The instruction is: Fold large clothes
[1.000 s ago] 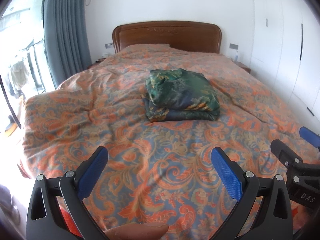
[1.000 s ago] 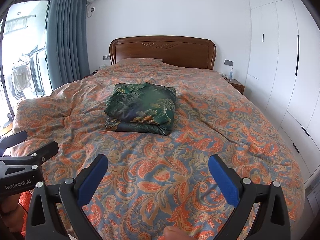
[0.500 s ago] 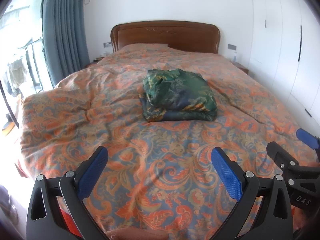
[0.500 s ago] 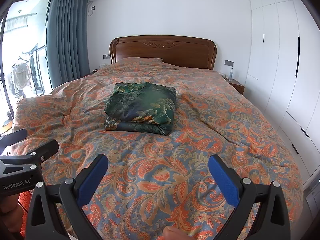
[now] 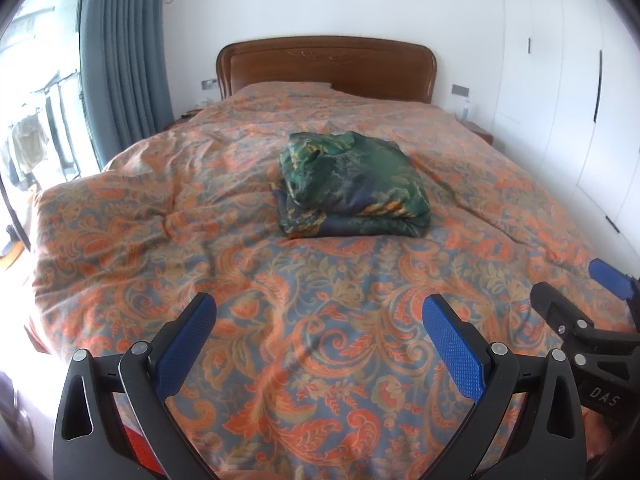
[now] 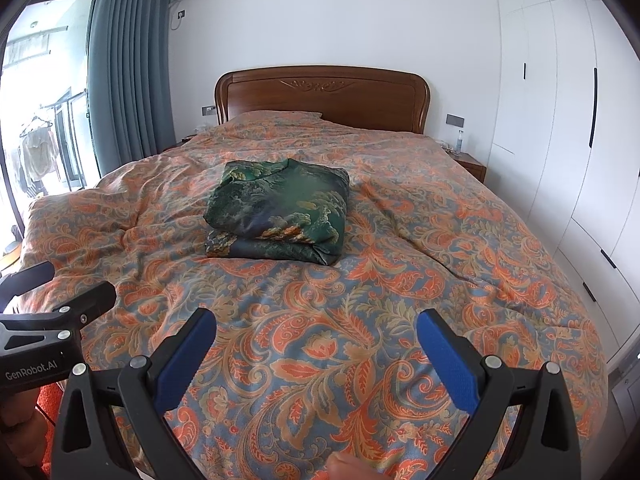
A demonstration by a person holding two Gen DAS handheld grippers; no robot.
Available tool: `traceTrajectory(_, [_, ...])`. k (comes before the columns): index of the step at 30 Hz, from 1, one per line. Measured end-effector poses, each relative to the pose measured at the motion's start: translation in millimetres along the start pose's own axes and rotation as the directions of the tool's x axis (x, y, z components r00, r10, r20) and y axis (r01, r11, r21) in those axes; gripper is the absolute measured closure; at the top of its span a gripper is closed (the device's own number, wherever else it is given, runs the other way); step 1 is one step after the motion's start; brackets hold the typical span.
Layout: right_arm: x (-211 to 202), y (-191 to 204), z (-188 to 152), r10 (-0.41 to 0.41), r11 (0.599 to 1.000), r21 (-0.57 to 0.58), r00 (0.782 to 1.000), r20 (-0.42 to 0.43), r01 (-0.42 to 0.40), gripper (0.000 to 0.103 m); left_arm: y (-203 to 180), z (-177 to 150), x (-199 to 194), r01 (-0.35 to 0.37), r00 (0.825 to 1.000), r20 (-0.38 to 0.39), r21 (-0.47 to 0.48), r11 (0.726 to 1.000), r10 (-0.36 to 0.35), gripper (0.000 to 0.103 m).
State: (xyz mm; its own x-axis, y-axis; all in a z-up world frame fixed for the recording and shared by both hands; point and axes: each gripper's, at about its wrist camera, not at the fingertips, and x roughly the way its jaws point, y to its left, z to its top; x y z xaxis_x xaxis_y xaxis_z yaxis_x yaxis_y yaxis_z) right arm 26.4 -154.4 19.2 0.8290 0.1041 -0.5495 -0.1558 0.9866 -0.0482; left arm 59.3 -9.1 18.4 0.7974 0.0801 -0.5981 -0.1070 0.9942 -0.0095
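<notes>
A dark green patterned garment (image 5: 354, 186) lies folded in a thick stack on the middle of the bed; it also shows in the right wrist view (image 6: 278, 212). My left gripper (image 5: 320, 312) is open and empty above the foot of the bed, well short of the stack. My right gripper (image 6: 316, 324) is open and empty too, beside the left one. The right gripper shows at the right edge of the left wrist view (image 5: 576, 284), and the left gripper at the left edge of the right wrist view (image 6: 68, 284).
The bed is covered by an orange and blue paisley quilt (image 5: 312, 300) with a wooden headboard (image 6: 322, 96) at the far end. White wardrobe doors (image 6: 560, 140) line the right side. A blue curtain (image 6: 128, 92) and a bright window are at the left.
Both grippers have drawn back slightly from the bed and tilted up a little. The folded garment has not moved. Both jaws stay open.
</notes>
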Motion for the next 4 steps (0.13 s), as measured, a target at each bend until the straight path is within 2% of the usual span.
traceTrajectory(4, [2.7,-0.8,0.3,0.000,1.000,-0.002,1.000,-0.007,0.000,0.001,-0.3,0.0,0.0,-0.005,1.000,0.002,0.007,1.000,0.005,0.001])
